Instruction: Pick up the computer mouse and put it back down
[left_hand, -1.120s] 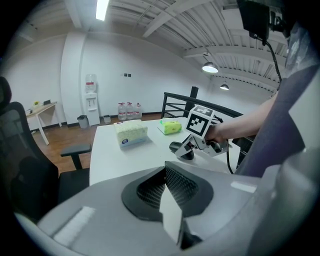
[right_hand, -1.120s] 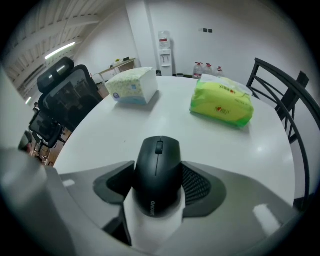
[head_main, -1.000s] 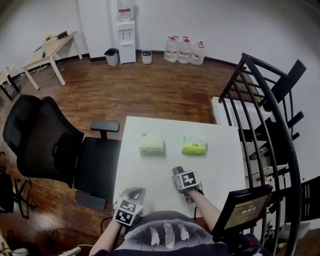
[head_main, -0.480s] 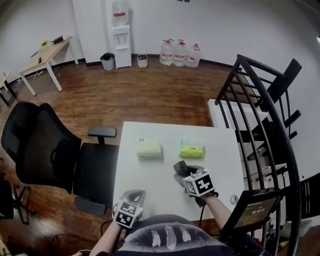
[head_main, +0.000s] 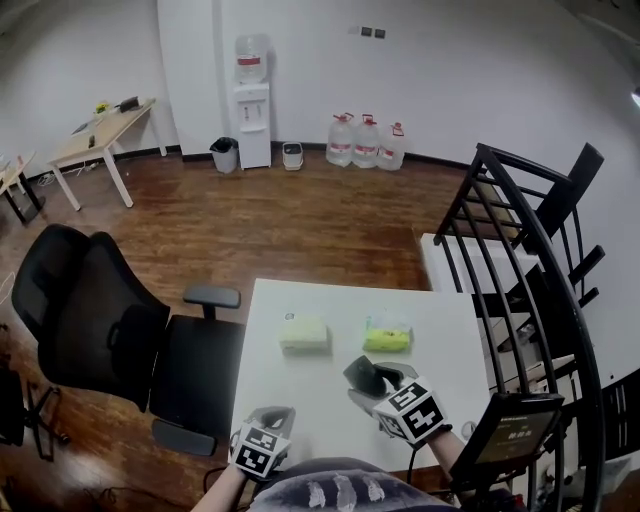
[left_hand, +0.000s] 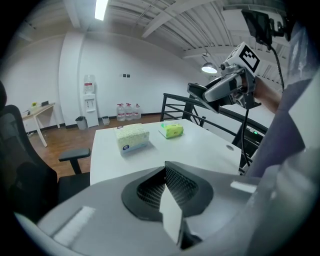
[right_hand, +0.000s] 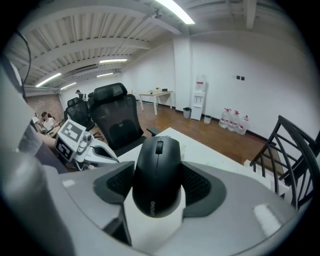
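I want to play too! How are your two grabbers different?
The right gripper is shut on the black computer mouse; the left gripper is shut on nothing. The right gripper is high above the table, the left gripper low by its edge. Both carry marker cubes.

White table (head_main: 300, 392) — pale tissue box (head_main: 303, 334) near green pack (head_main: 387, 338), black office chair (head_main: 100, 320), water jugs (head_main: 366, 142)

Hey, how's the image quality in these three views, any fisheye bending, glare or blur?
Head view: strong fisheye, the walls and the black railing bow; the light is soft and even, no hard shadows. Left gripper view: dark rounded corners, the ceiling light blown out, the left tongs close up and soft. Right gripper view: same dark corners, the mouse crisp.
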